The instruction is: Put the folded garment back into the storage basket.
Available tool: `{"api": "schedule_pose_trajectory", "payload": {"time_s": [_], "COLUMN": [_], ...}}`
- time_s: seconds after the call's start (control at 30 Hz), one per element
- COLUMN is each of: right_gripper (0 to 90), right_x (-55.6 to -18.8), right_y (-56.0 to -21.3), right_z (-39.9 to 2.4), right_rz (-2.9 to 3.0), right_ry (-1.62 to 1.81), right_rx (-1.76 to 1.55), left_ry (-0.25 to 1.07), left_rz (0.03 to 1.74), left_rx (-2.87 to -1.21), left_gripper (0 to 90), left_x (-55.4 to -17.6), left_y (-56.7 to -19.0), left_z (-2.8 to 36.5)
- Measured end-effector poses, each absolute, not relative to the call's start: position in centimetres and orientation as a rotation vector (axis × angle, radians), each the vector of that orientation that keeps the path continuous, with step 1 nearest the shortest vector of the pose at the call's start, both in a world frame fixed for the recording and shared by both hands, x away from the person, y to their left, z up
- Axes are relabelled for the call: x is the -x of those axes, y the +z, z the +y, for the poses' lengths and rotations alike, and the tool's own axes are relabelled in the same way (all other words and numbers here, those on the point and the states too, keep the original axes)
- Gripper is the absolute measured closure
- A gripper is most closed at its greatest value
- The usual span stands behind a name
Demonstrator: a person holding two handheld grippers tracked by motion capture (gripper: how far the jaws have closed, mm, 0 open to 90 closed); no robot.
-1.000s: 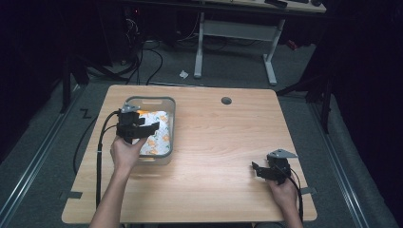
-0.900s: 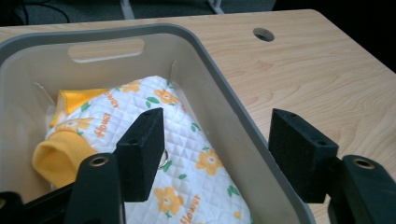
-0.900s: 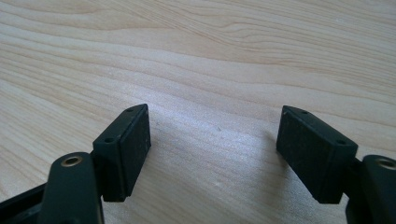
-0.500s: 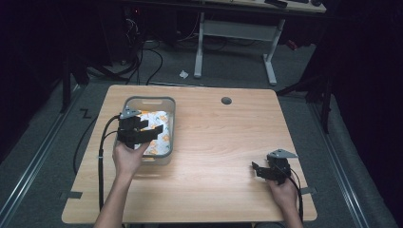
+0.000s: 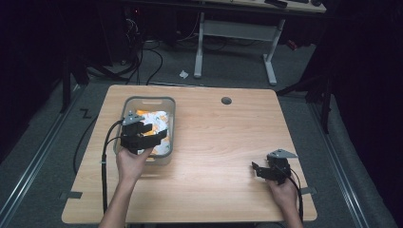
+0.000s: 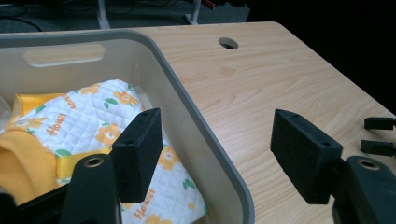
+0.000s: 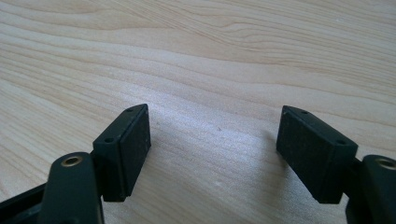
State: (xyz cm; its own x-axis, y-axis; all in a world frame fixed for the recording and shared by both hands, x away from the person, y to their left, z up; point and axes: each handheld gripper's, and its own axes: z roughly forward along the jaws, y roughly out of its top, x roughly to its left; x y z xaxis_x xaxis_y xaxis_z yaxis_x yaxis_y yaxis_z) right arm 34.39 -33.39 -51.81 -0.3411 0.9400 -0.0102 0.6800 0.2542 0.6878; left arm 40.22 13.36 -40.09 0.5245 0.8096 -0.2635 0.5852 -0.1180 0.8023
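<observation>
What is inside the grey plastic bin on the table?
Inside the bin lies a quilted white cloth with orange flowers and yellow trim. What lies under the cloth is covered, and the left gripper hides part of it.

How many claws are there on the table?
2. The left claw hovers over the grey bin holding a flowery cloth; the right claw sits near the table's near right corner.

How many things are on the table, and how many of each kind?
Bin: 1
Flowery cloth in the bin: 1
Grippers: 2, left gripper open over the bin's rim, right gripper open over bare wood
Total: 4
</observation>
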Motion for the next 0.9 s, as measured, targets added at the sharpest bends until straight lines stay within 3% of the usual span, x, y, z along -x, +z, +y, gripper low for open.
{"api": "schedule_pose_trajectory", "payload": {"time_s": [0.9], "right_gripper": [26.4], "right_x": [-34.4], "right_y": [-51.8], "right_z": [-33.4], "right_rz": [2.111], "right_ry": [0.833], "right_rx": [-1.473], "left_ry": [0.281], "left_rz": [1.076], "left_rx": [-1.830], "left_gripper": [33.7], "left_x": [-38.0], "left_y": [-40.2], "left_z": [11.0]}}
